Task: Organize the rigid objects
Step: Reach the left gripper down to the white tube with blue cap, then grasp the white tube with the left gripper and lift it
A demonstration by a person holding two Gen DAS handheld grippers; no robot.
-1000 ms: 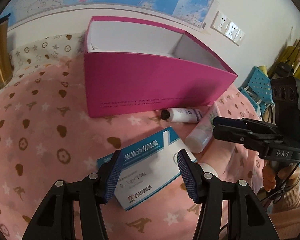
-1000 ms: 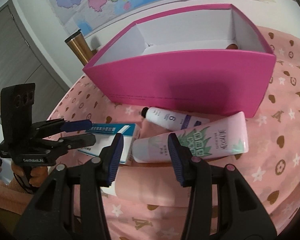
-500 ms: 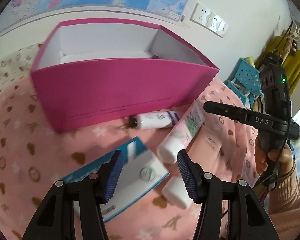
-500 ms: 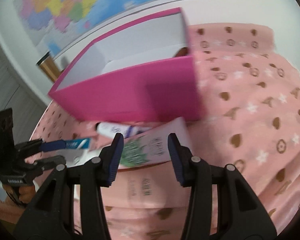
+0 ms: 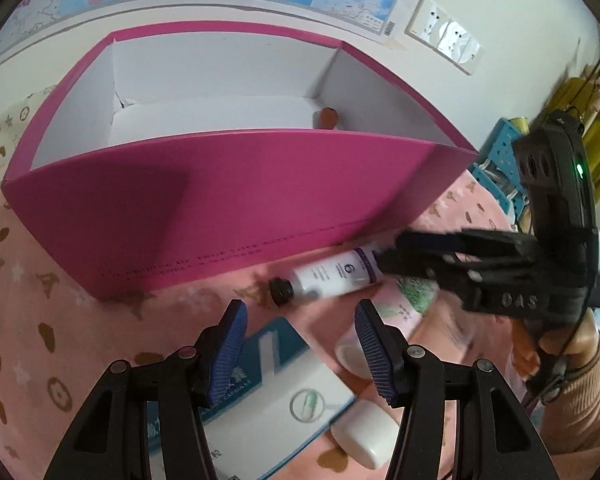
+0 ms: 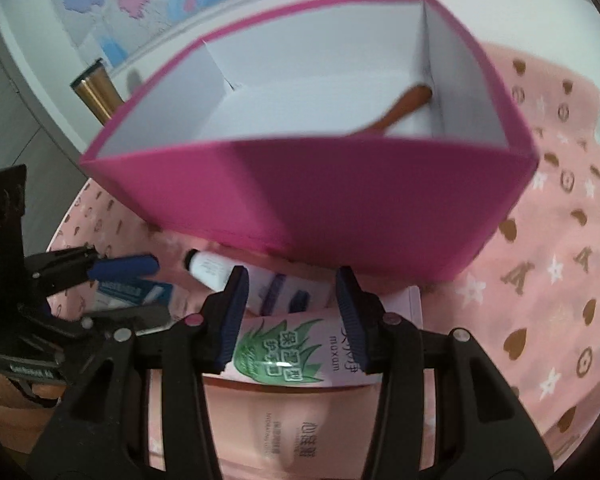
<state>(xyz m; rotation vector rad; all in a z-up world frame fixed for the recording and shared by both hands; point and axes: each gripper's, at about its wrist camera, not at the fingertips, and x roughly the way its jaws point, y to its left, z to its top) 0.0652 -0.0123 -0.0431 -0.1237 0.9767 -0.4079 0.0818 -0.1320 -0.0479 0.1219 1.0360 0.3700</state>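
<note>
Aloe tube (image 6: 296, 354) is lying between the parted pads of the right claw (image 6: 292, 316), below the pink box (image 6: 320, 200); contact is unclear. Left claw (image 5: 298, 344) is hanging open over the blue-white carton (image 5: 276, 396), with a small white tube (image 5: 332, 276) just beyond.

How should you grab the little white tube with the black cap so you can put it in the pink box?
Probably around its round white middle, coming from above. The white tube lies flat on the pink cloth, black cap pointing left in the left wrist view, close in front of the pink box. Set the fingers across its narrow width; the box wall crowds the far side.
</note>
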